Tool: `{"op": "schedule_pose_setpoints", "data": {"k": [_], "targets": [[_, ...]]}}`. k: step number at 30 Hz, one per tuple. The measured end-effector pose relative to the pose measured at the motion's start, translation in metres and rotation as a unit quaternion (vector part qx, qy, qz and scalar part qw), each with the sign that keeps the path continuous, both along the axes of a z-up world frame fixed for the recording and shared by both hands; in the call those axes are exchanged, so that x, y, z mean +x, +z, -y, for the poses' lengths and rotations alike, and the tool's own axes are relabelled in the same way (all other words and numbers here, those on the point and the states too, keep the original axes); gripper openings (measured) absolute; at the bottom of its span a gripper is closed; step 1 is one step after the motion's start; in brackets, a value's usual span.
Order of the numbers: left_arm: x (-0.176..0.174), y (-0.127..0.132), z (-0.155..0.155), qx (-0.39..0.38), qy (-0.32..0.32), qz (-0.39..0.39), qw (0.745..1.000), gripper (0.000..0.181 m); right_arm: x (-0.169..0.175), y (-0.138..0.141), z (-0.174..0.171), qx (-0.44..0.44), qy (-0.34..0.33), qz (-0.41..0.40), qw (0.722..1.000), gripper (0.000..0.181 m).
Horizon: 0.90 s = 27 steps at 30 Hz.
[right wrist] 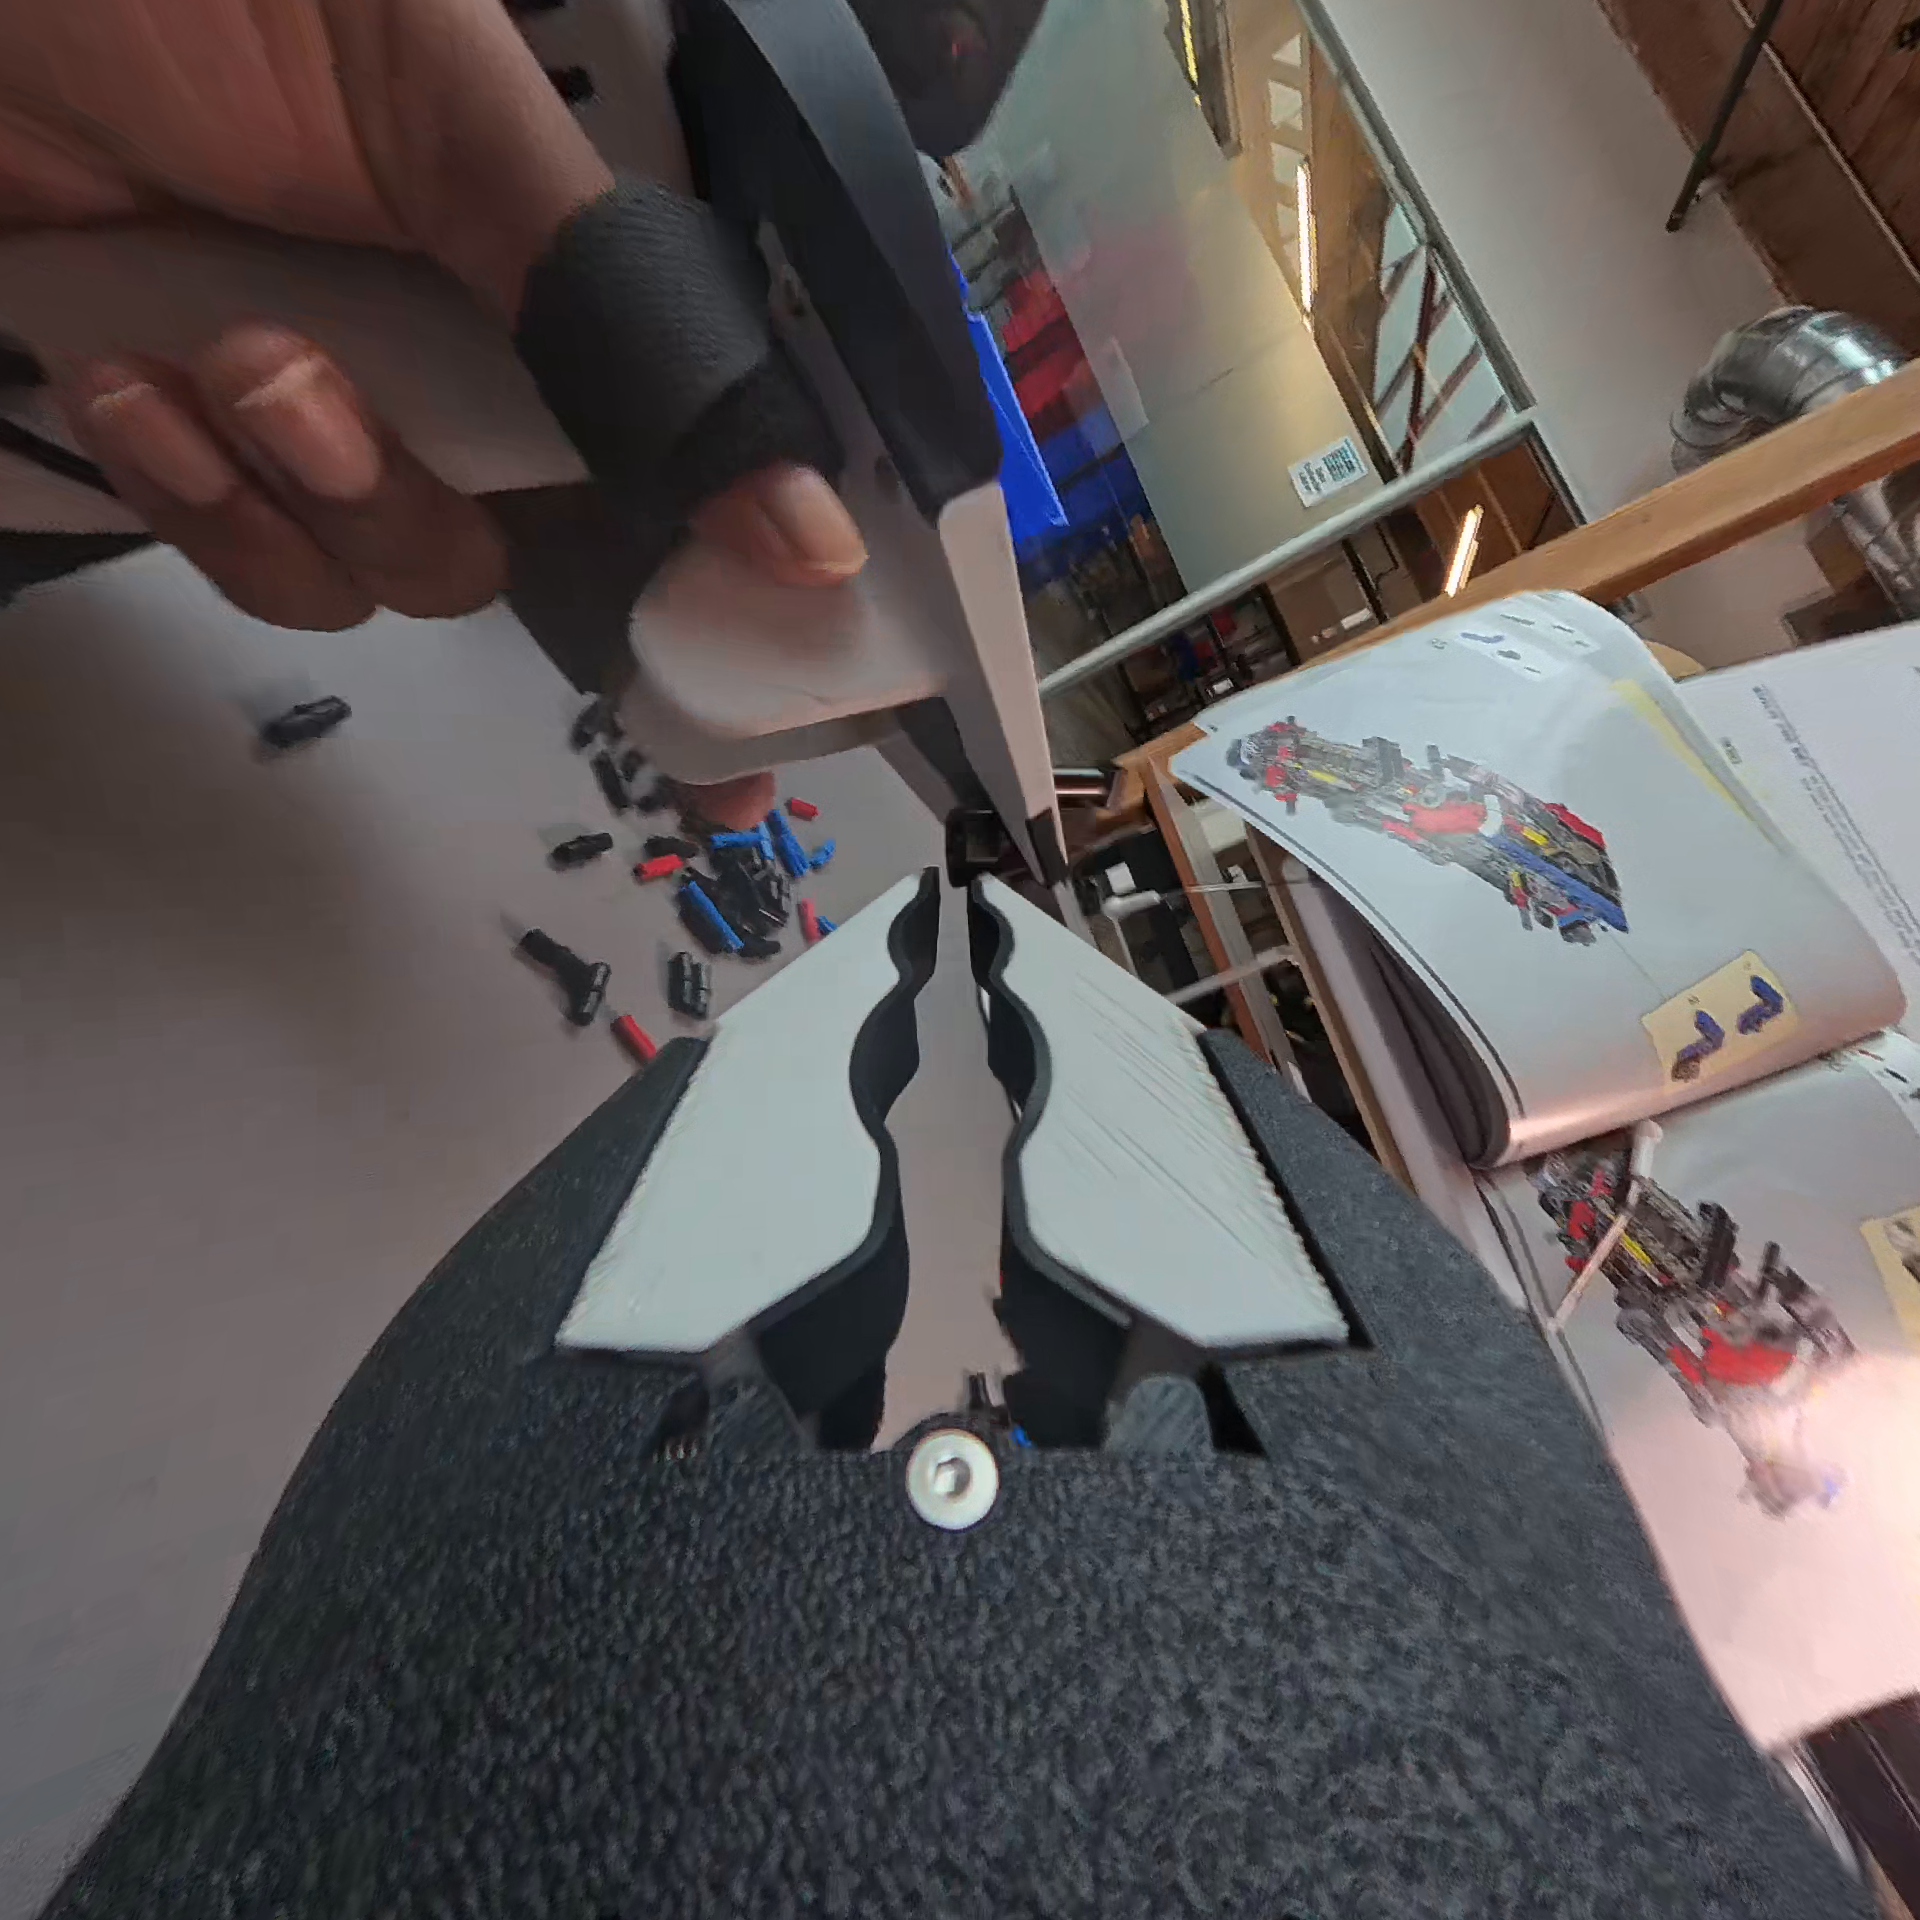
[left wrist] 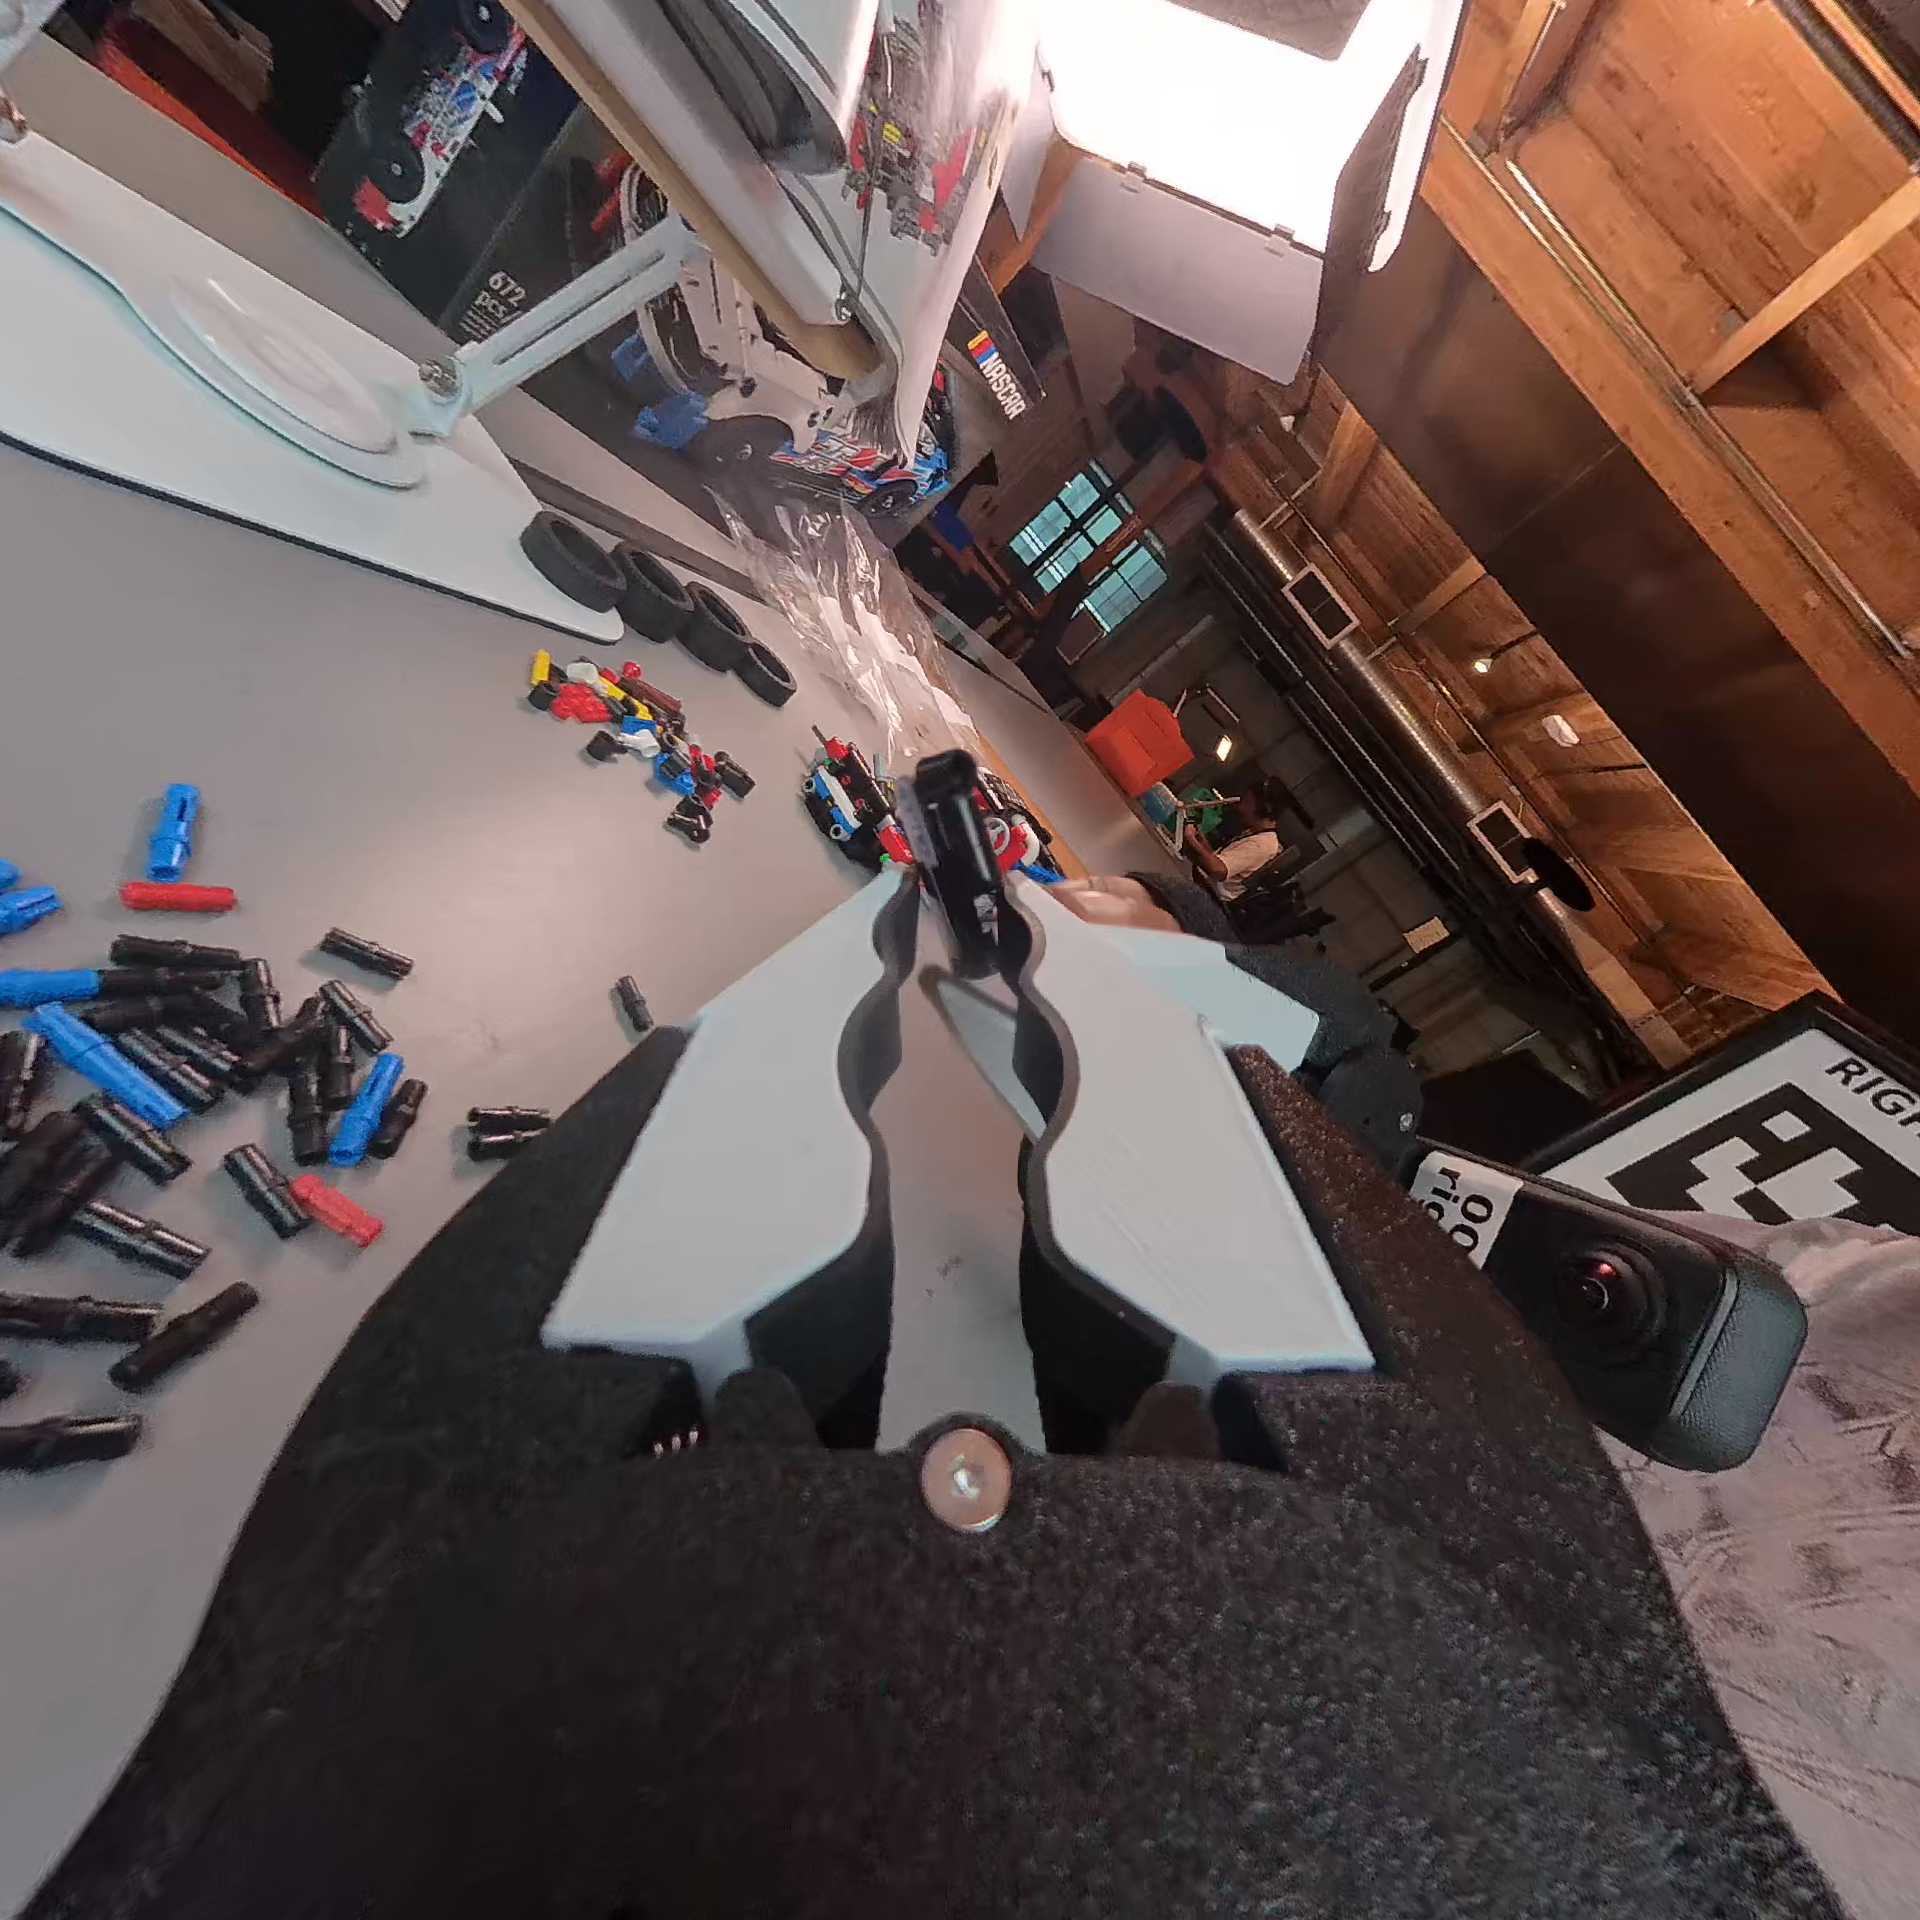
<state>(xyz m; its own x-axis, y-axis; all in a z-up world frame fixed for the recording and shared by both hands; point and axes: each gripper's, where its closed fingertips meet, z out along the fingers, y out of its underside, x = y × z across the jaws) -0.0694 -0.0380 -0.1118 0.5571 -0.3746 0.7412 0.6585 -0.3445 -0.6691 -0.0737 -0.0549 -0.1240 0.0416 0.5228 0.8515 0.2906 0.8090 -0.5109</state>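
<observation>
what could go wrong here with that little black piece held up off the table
1. The left hand-held gripper pinches the black piece only at its fingertips, above the table; a slip could drop it among the loose black pins, where it may be hard to find.
2. The right hand-held gripper sits nearly shut, very close to the piece from another angle; a nudge could twist it out of the grasp.
</observation>
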Motion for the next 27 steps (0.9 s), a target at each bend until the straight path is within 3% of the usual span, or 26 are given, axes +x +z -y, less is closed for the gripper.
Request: {"op": "schedule_pose_setpoints", "data": {"k": [3,5,7,9,12,16,18,27], "targets": [[0.004,-0.002,0.005,-0.003,-0.039,-0.031,0.999,0.003,0.007,-0.012,0.038,-0.065,0.137,0.035,0.988,0.011],[0.01,-0.005,0.01,-0.006,-0.068,-0.087,0.994,0.004,0.022,-0.014,0.054,-0.187,0.222,0.077,0.954,0.016],[0.015,-0.011,0.016,-0.005,-0.083,-0.167,0.982,0.003,0.034,-0.001,0.048,-0.328,0.25,0.092,0.907,0.021],[0.024,-0.017,0.02,-0.004,-0.102,-0.241,0.965,0.004,0.042,0.021,0.031,-0.4,0.263,0.067,0.875,0.021],[0.042,-0.018,0.027,0.015,-0.139,-0.287,0.948,0.004,0.05,0.03,0.012,-0.425,0.259,0.062,0.865,0.027],[0.063,-0.026,0.035,0.026,-0.183,-0.324,0.928,0.004,0.056,0.018,0.022,-0.44,0.281,0.101,0.847,0.019],[0.068,-0.024,0.039,0.032,-0.196,-0.317,0.927,0.004,0.058,0.015,0.028,-0.446,0.291,0.114,0.839,0.008],[0.081,0.002,0.052,0.075,-0.237,-0.245,0.937,0.005,0.076,0.036,0.034,-0.525,0.365,0.131,0.758,0.006]]}}
